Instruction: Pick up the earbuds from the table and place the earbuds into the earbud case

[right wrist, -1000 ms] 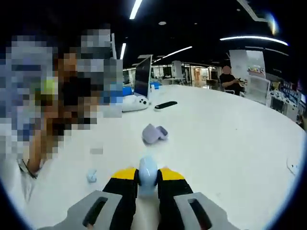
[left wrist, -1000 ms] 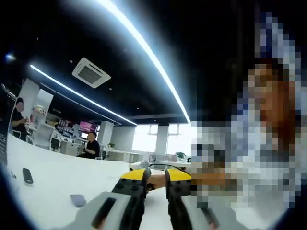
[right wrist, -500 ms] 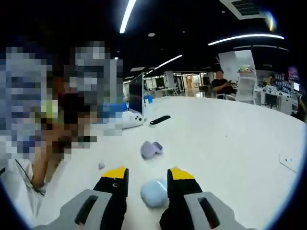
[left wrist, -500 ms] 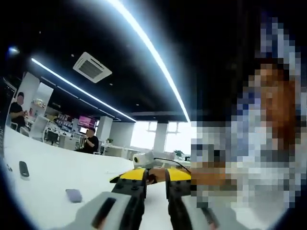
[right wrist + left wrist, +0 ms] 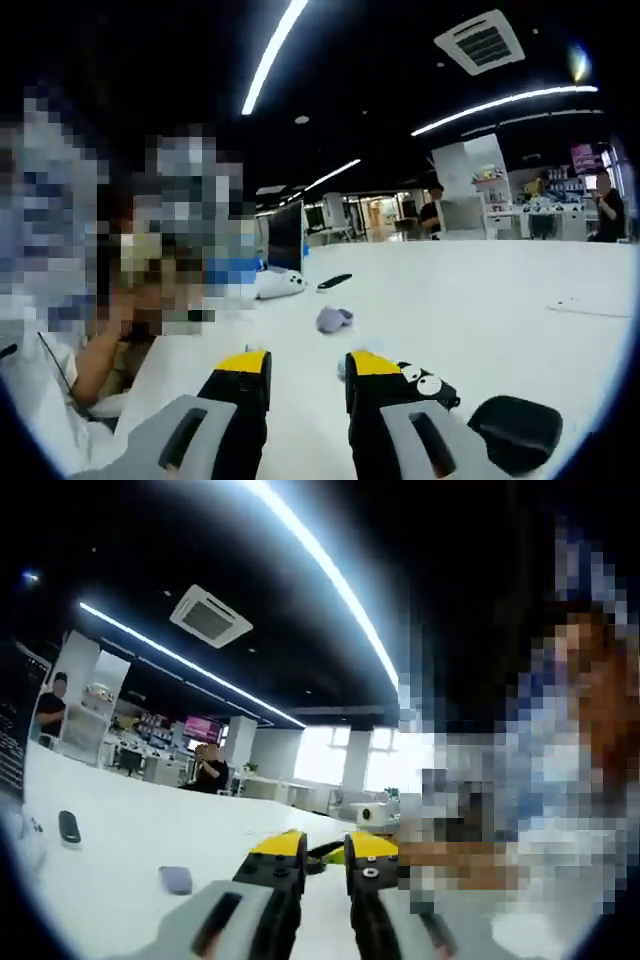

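My right gripper (image 5: pixel 308 365) is open above the white table (image 5: pixel 480 290), with nothing between its jaws. A pale blue sliver, probably the earbud case (image 5: pixel 341 370), peeks out at the inner side of the right-hand jaw. A small lilac case-like thing (image 5: pixel 333 319) lies farther out on the table. My left gripper (image 5: pixel 325 852) is held level over the table, jaws a narrow gap apart, with nothing clearly between them. Beyond that gap shows a yellow bit of the other gripper (image 5: pixel 330 854). A small grey-lilac object (image 5: pixel 175 880) lies on the table to the left.
A black thing with cartoon eyes (image 5: pixel 425 384) and a black rounded part (image 5: pixel 515 432) sit low on the right. A black remote (image 5: pixel 334 282), a white controller (image 5: pixel 280 285) and a monitor (image 5: pixel 288 235) stand farther back. A person sits close by. A dark flat object (image 5: pixel 68 827) lies far left.
My right gripper opened and let go of the pale blue case, then lifted and tilted up, so the case slid out of sight. The left gripper view has only shifted slightly.
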Demonstrator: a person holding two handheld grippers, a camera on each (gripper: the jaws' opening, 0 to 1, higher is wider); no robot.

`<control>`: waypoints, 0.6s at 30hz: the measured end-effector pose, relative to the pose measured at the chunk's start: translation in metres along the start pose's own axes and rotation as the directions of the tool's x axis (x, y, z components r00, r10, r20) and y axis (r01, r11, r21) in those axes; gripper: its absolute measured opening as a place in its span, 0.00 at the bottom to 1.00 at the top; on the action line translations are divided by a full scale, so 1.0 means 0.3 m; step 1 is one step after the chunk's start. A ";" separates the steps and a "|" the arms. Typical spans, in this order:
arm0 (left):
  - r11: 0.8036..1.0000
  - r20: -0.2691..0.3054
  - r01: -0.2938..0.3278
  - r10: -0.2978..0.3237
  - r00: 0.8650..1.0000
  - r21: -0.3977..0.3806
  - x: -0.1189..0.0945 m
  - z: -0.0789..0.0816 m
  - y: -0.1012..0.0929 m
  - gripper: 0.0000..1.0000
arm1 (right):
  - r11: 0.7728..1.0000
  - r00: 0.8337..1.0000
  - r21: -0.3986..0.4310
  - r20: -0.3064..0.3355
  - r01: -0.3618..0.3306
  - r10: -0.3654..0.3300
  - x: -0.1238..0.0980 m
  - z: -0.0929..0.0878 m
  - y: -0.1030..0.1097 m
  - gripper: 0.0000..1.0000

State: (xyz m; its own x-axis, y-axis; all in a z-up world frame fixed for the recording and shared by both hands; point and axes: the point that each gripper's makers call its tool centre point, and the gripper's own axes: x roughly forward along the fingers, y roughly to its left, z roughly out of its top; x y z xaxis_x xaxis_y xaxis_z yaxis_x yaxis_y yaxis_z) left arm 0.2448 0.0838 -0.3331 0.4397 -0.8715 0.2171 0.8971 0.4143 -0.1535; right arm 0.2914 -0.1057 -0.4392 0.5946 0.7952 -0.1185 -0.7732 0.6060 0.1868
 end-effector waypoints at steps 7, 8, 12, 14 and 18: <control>0.983 -0.093 -0.144 0.155 0.984 0.110 0.020 -0.058 0.098 0.19 | 0.998 1.000 -0.053 -0.014 0.019 -0.020 -0.026 -0.041 0.045 0.29; 0.977 -0.114 -0.163 0.179 0.977 0.138 0.025 -0.073 0.113 0.20 | 0.998 1.000 -0.061 -0.011 0.021 -0.021 -0.031 -0.036 0.052 0.29; 0.968 -0.157 -0.187 0.213 0.964 0.167 0.042 -0.110 0.136 0.24 | 0.997 0.999 -0.081 0.028 0.021 -0.019 -0.055 -0.001 0.095 0.29; 0.968 -0.164 -0.188 0.215 0.963 0.165 0.037 -0.116 0.140 0.24 | 0.993 0.999 -0.112 0.043 0.027 -0.022 -0.073 0.019 0.114 0.29; 0.973 -0.181 -0.175 0.202 0.963 0.152 0.033 -0.126 0.139 0.24 | 0.979 0.996 -0.188 0.064 0.076 -0.065 -0.133 0.056 0.117 0.29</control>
State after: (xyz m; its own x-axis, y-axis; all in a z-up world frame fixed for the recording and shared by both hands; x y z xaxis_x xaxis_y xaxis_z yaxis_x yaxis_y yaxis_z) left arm 0.2849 0.0825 -0.3738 0.5961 -0.8029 0.0035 0.8023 0.5955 -0.0407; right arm 0.2443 -0.1164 -0.4116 0.6561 0.7516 -0.0679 -0.7537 0.6571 -0.0096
